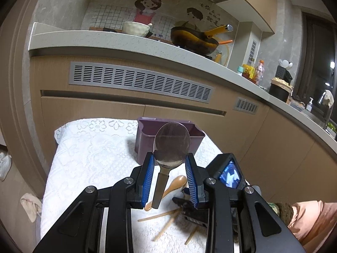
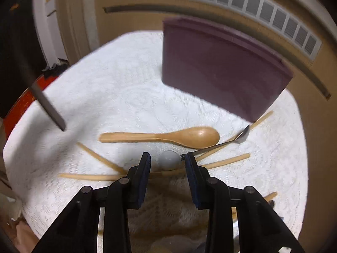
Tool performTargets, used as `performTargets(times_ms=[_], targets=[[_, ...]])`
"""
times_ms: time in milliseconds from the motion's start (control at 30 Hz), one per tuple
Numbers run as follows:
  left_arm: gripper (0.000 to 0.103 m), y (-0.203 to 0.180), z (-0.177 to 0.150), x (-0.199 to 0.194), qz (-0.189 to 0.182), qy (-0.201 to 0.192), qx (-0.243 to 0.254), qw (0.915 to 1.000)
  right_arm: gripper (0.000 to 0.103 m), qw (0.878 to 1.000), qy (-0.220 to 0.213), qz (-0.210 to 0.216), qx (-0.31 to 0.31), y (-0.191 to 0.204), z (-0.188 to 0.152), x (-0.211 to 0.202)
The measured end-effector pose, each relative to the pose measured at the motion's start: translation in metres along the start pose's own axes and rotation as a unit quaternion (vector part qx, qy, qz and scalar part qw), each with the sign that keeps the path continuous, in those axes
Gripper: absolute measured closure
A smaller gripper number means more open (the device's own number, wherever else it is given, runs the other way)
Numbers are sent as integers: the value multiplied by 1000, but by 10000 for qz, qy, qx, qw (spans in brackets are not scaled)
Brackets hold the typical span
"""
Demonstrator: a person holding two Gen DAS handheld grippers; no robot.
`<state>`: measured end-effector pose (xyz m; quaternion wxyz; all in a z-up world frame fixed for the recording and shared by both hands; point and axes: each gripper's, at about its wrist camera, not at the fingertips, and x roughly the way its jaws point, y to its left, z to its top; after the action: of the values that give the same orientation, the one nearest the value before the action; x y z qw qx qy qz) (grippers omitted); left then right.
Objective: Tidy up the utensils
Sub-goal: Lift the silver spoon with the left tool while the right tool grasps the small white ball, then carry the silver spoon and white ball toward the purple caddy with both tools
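Observation:
My left gripper [image 1: 170, 158] is shut on a metal spoon [image 1: 171, 143], its blue pads pressing the bowl's edges while the handle hangs down. Behind it a purple bin [image 1: 145, 139] stands on the white lace cloth [image 1: 94, 158]. In the right wrist view, my right gripper [image 2: 167, 158] points down at the cloth, open around the white ball end of a small metal spoon [image 2: 169, 160] whose thin stem runs up to the right. A wooden spoon [image 2: 164, 137] lies just beyond, among several scattered chopsticks [image 2: 227, 160]. The purple bin [image 2: 221, 69] stands at the far right.
The hanging handle of the held spoon [image 2: 48, 105] shows at the left of the right wrist view. Cabinet fronts with a vent grille [image 1: 139, 82] rise close behind the table. A counter above holds a pan [image 1: 193, 40] and bowl. A person's sleeve [image 1: 311, 217] is at the lower right.

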<state>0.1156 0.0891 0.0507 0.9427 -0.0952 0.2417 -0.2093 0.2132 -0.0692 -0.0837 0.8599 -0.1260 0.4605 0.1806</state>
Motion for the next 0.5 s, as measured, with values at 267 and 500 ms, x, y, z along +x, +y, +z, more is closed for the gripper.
performTargets(times_ms=[267, 500], targets=[[72, -9, -1, -7, 82, 52, -17, 10000, 83, 9989, -452, 60, -66, -9, -6, -47], [72, -35, 4, -13, -96, -20, 143, 9998, 84, 9891, -1467, -33, 91, -38, -17, -147]])
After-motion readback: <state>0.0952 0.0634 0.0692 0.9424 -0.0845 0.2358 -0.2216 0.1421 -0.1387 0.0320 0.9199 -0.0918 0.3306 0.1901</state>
